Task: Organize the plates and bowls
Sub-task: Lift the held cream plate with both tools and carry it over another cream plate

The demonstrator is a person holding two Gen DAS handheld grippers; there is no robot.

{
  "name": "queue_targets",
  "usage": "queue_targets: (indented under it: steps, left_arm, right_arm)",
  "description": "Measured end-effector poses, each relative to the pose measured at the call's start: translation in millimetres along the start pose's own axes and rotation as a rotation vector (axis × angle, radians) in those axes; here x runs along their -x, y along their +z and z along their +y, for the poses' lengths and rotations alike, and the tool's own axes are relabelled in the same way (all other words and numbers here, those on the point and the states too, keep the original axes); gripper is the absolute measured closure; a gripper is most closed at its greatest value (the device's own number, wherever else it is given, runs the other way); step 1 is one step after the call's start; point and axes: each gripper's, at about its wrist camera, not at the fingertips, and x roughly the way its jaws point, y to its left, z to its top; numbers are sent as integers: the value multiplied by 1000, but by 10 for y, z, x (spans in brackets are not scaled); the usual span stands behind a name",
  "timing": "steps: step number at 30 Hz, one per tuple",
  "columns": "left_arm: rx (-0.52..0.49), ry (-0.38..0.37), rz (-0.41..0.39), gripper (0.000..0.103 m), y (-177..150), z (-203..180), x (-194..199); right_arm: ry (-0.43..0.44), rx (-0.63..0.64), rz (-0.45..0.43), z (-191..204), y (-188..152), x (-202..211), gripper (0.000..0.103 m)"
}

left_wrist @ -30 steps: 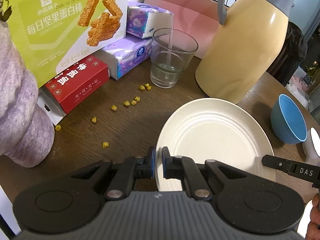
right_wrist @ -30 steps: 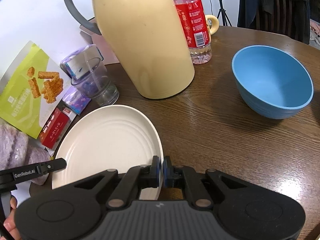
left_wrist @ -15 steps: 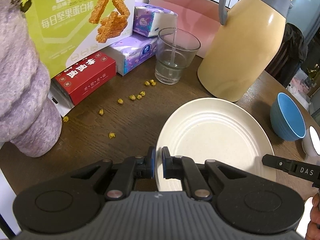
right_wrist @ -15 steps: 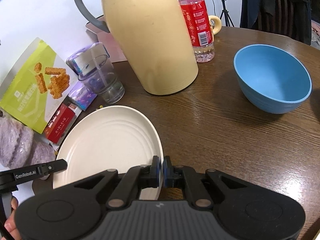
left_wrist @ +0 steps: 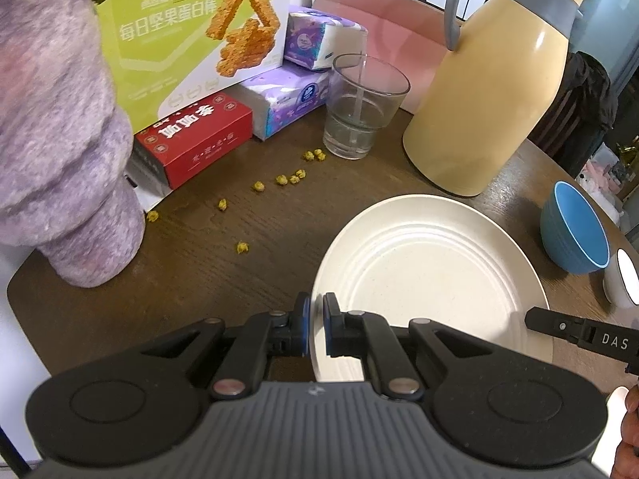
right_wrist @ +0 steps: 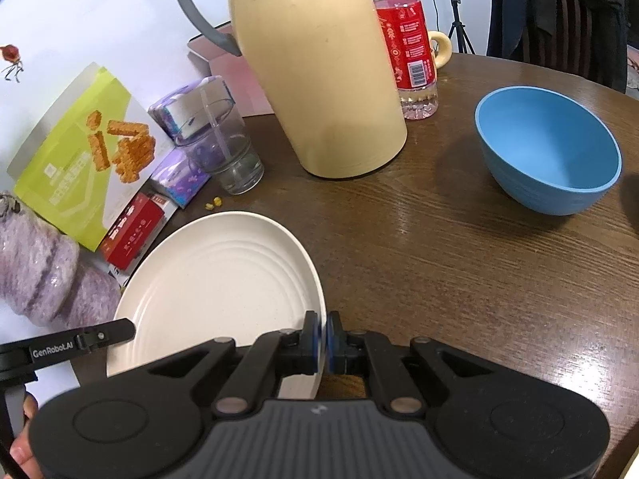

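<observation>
A cream ribbed plate (left_wrist: 431,275) (right_wrist: 223,283) hangs over the brown table, gripped on two sides. My left gripper (left_wrist: 315,323) is shut on the plate's left rim. On the opposite rim my right gripper (right_wrist: 322,339) is shut as well. Each gripper's black arm shows at the edge of the other view. A blue bowl (right_wrist: 551,147) (left_wrist: 575,231) stands empty on the table to the right of the plate, apart from both grippers.
A tall yellow thermos jug (right_wrist: 315,68) stands behind the plate, with a red-labelled bottle (right_wrist: 407,40) beside it. A glass of water (left_wrist: 363,107), tissue packs (left_wrist: 295,99), a red box (left_wrist: 195,139), a green snack box (left_wrist: 191,36) and a purple fuzzy object (left_wrist: 60,135) crowd the left. Yellow crumbs (left_wrist: 279,179) dot the table.
Both grippers have shifted together with the plate, so the boxes, glass and jug slid right in the views. The grip on both rims is unchanged.
</observation>
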Motion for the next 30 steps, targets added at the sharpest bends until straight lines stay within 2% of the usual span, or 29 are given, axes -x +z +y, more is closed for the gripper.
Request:
queue_targets:
  steps: [30]
  left_arm:
    - [22,39,-13,95,-449,282,406]
  right_arm:
    - [26,34,-6,293,-502,284,99]
